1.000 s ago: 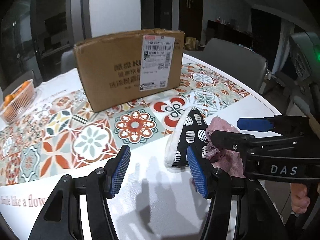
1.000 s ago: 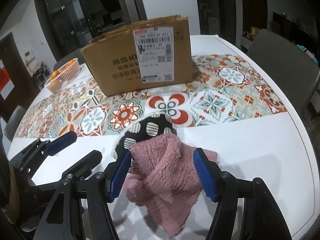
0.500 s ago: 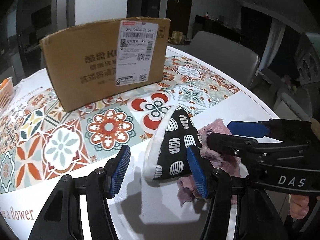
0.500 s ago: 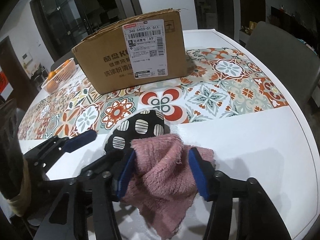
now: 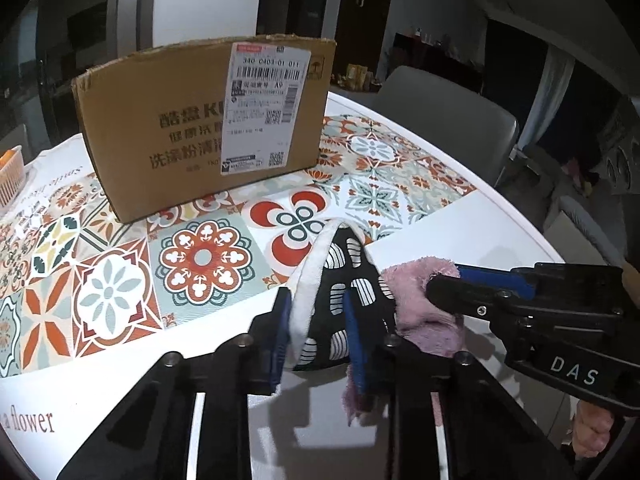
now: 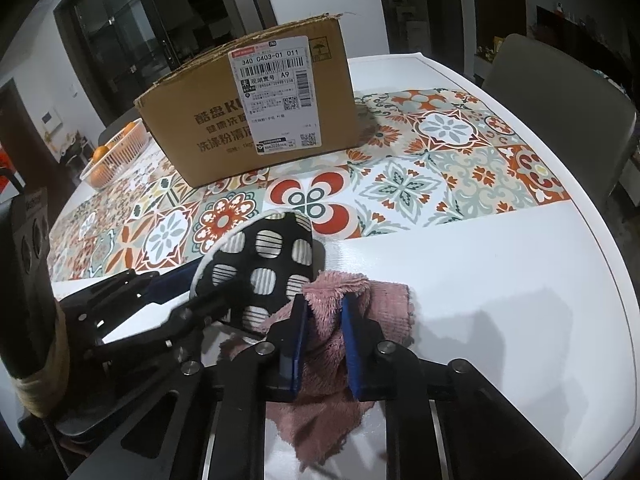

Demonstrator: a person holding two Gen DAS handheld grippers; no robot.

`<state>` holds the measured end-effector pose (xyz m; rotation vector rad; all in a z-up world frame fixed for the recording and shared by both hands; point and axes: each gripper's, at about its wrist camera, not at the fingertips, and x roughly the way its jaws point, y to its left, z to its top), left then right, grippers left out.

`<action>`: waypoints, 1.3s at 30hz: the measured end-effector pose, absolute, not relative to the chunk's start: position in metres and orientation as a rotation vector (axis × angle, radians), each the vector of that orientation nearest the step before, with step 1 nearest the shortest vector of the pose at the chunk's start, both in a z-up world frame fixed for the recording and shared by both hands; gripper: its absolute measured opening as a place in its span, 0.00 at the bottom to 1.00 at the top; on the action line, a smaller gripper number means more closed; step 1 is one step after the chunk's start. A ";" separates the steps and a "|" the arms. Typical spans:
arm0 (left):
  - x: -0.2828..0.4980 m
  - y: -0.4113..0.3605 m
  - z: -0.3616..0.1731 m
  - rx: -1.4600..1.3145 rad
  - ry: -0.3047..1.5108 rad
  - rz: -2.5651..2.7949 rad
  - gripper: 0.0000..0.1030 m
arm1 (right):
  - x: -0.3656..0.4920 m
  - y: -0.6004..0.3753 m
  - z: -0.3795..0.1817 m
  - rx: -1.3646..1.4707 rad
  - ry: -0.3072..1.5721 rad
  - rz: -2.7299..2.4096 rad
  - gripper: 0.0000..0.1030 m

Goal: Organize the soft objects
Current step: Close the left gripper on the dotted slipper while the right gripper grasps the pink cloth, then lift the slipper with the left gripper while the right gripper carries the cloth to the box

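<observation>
A black soft slipper [image 5: 340, 280] with white striped spots and a white rim stands on edge on the table. My left gripper [image 5: 318, 336] is shut on it. The slipper also shows in the right wrist view [image 6: 264, 264], with the left gripper [image 6: 160, 304] at its left. A pink fluffy cloth [image 6: 336, 320] lies right of the slipper. My right gripper [image 6: 324, 344] is shut on a bunched fold of it. The cloth [image 5: 420, 304] and the right gripper [image 5: 472, 288] show at the right of the left wrist view.
A brown cardboard box [image 6: 256, 108] with a shipping label stands behind on the patterned tablecloth [image 6: 440, 168]. A basket of oranges [image 6: 116, 152] sits at the far left. A grey chair [image 6: 560, 112] stands beyond the table's right edge [image 6: 608, 240].
Both grippers have closed: the left on the slipper, the right on the pink cloth. The slipper now stands more upright, and both cameras sit closer to the box.
</observation>
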<state>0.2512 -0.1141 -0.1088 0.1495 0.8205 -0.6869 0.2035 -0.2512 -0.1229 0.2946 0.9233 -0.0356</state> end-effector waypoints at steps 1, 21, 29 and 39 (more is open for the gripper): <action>0.250 -0.114 -0.107 0.148 0.817 -0.682 0.22 | 0.202 -0.251 -0.121 0.298 0.918 -0.034 0.16; 0.215 -0.094 -0.048 0.077 0.668 -0.520 0.14 | 0.178 -0.258 -0.067 0.312 0.743 -0.027 0.10; 0.207 -0.085 -0.012 0.038 0.563 -0.492 0.14 | 0.175 -0.257 -0.038 0.307 0.653 -0.019 0.10; 0.209 -0.073 0.024 0.014 0.451 -0.435 0.13 | 0.183 -0.255 -0.004 0.299 0.544 -0.003 0.10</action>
